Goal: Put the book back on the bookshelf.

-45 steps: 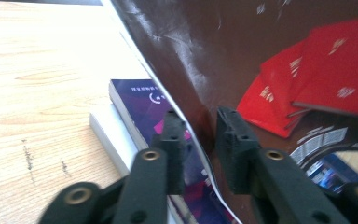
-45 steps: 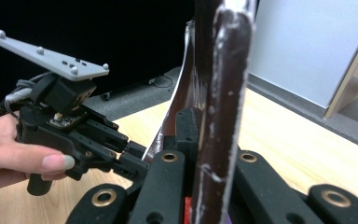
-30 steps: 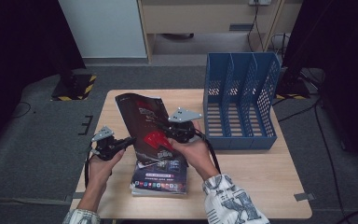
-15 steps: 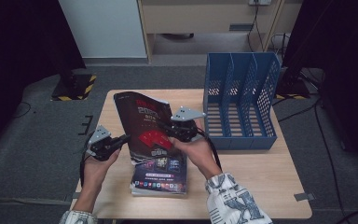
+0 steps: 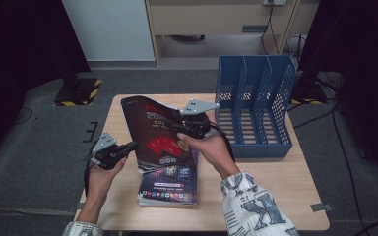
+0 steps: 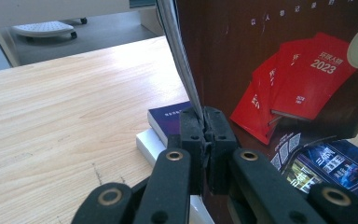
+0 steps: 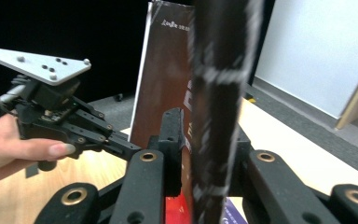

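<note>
Looks like an office or lab recording room — light wooden table (image 5: pixel 275 196), blue slotted file rack (image 5: pixel 256 113), grey carpet floor (image 5: pixel 39 162). Cables (image 5: pixel 325 118) trail over it — pale cabinet (image 5: pixel 211 19) behind.

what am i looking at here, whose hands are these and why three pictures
A person at a pale wooden table holds a black two-fingered clamp tool in each hand. One camera looks down from above; the other two ride on the tools and look along their fingers. The left gripper is clamped shut on the edge of a dark glossy magazine with red booklets on its cover, holding it upright. The right gripper straddles the magazine's other edge; its fingers have just been opening, so its grip looks loosened. Below lies a stack of dark blue books; a blue plastic file rack stands to the right.
</note>
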Motion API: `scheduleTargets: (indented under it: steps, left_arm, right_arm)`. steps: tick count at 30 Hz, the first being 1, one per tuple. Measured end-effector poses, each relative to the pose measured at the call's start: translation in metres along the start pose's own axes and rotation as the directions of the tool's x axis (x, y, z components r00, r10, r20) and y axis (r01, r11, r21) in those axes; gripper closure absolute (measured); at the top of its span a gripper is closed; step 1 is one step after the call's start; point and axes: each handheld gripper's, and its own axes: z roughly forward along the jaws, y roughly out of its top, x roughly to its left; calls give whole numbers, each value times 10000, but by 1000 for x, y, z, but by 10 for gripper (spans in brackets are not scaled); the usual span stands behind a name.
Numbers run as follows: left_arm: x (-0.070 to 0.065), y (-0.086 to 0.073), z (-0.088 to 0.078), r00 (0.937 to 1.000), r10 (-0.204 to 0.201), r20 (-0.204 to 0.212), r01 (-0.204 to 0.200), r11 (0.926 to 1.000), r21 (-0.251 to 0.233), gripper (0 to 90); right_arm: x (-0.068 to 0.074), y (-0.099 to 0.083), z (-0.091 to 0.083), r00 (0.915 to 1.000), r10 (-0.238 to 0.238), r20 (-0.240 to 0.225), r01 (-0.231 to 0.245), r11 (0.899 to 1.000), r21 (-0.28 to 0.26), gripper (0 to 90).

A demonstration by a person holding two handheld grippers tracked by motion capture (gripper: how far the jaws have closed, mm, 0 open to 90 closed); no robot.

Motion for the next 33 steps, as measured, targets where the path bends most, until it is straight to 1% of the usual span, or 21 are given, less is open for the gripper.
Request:
scheduleTargets:
  steps: [4, 7, 8, 12, 18, 20, 22, 23, 24, 25, 28, 29, 30, 31, 33]
  left_arm:
    - [0, 0, 0, 9999, 124, 58, -124, 9999, -70, 876]
    - [0, 0, -1, 9999, 113, 81, -113, 9999, -78, 876]
    - [-1, 0, -1, 9999, 117, 90, -116, 9999, -91, 876]
    - [-1, 1, -1, 9999, 135, 107, -134, 9999, -103, 875]
    - [-1, 1, -1, 9998, 144, 145, -142, 9998, -125, 875]
    - [-1, 0, -1, 9998, 155, 135, -153, 9998, -121, 875]
    - [0, 0, -1, 9997, 114, 204, -111, 9998, -151, 875]
    - [0, 0, -2, 9997, 89, 221, -85, 9998, -169, 874]
    - [0, 0, -1, 9997, 80, 223, -76, 9998, -181, 872]
    - [0, 0, -1, 9997, 68, 220, -63, 9998, -199, 868]
    - [2, -2, 0, 9999, -101, 94, 103, 9997, -242, 816]
    - [3, -2, 0, 9999, -142, -3, 142, 9995, -293, 781]
    - [4, -4, 0, 9995, -186, -258, 178, 9994, -300, 738]
    - [5, -5, 0, 9991, -205, -364, 194, 9994, -300, 682]
    - [7, -8, 1, 9981, -247, -563, 234, 9995, -224, 621]
  right_arm:
    - [0, 5, 2, 9998, 15, -202, -14, 10000, 31, 725]
    - [2, 7, 5, 9996, -98, -256, 102, 9998, 141, 740]
    - [2, 8, 6, 9997, -63, -256, 66, 9999, 126, 747]
    - [3, 7, 9, 9999, -92, -92, 93, 9999, 86, 815]
    - [2, 6, 12, 10000, -6, -4, 7, 9999, 169, 810]
    - [2, 5, 13, 10000, -20, 65, 19, 9998, 192, 829]
    - [2, 6, 13, 9997, -120, 233, 116, 9998, 174, 860]
    - [2, 6, 13, 9995, -93, 297, 89, 9999, 131, 864]
    - [1, 6, 12, 9996, -45, 266, 43, 9999, 101, 867]
    - [1, 6, 12, 9995, -80, 309, 78, 9999, 79, 868]
    - [3, 5, 10, 9994, -91, 326, 92, 10000, -10, 869]
    - [4, 6, 9, 9994, -123, 320, 124, 9999, -44, 869]
    - [5, 6, 8, 9994, -212, 279, 214, 9997, -76, 870]
    - [7, 7, 7, 9993, -249, 287, 252, 9996, -107, 870]
    - [8, 9, 5, 9991, -302, 291, 307, 9994, -171, 870]
